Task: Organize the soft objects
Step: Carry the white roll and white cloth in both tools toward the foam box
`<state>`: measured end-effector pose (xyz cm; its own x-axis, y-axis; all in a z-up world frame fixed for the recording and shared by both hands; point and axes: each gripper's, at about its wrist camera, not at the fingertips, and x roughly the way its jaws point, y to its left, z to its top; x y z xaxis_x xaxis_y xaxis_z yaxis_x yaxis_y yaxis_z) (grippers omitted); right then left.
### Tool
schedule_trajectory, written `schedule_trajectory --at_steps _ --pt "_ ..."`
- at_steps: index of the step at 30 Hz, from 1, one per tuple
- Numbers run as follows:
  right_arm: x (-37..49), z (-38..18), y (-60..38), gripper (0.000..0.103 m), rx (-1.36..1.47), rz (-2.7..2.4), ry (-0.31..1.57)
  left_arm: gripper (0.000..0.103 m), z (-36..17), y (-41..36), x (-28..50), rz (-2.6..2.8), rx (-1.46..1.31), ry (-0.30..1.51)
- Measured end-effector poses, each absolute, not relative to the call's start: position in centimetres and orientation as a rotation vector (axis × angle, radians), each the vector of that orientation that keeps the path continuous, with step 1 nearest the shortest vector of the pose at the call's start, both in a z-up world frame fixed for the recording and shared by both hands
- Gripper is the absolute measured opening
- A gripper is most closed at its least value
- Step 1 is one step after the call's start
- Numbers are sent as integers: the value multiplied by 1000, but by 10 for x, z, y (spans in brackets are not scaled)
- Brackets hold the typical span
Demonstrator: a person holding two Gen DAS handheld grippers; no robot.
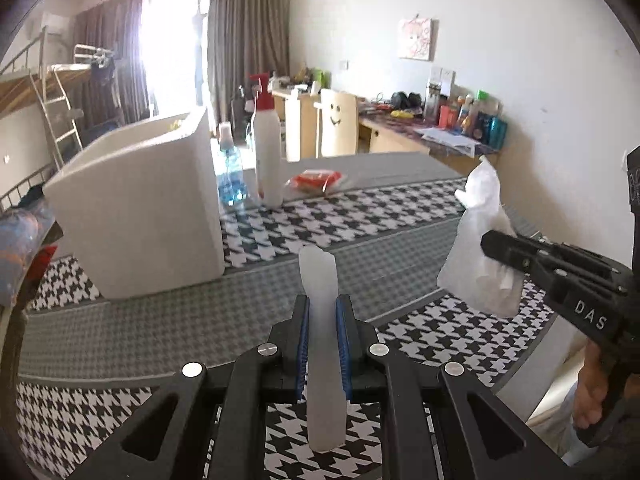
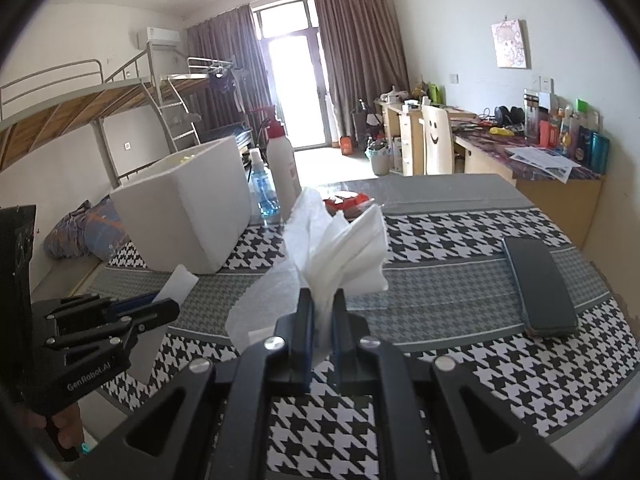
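The left claw (image 1: 322, 344) is clamped on one end of a white tissue (image 1: 320, 280), its blue pads pinching a narrow, edge-on fold that stands up between the fingers. The right claw (image 2: 323, 312) is clamped on the other end of the same soft white mass, which fans out above its fingers in crumpled pleats (image 2: 340, 248). From the left wrist view the right claw (image 1: 504, 248) comes in from the right side with that bunch hanging loosely around its tips; from the right wrist view the left claw (image 2: 160, 312) shows low on the left with a white flap at its tip. I judge that both ends are held so the tissue can be lifted off the worktop (image 1: 380, 268) and steered without slipping; whether it is one sheet or a pack in clear wrap I cannot tell.

The tissue hangs above the houndstooth cloth, near the front of the worktop. Beyond it to the left stands a white bin (image 1: 136, 208), open at the top and probably where the tissue is meant to go. Just beside the bin are a blue bottle (image 1: 230, 168) and a white pump bottle (image 1: 267, 140), with a red packet (image 1: 318, 180) lying behind them. A dark case (image 2: 540, 284) lies flat on the right, well apart from both claws.
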<state>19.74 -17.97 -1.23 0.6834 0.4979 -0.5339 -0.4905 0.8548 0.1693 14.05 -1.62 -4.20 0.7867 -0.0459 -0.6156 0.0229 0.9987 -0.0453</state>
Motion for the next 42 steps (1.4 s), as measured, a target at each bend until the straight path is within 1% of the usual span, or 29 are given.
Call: schedule_trajectory --at_steps 18,32,42 --pt "181 10 -168 11 0 536 538 14 -13 -3 119 -81 -31 573" --pt "182 20 -161 11 -12 554 499 14 1 8 121 -66 -18 540" --pt "185 30 -157 11 -6 568 464 14 20 13 125 -43 -4 491"
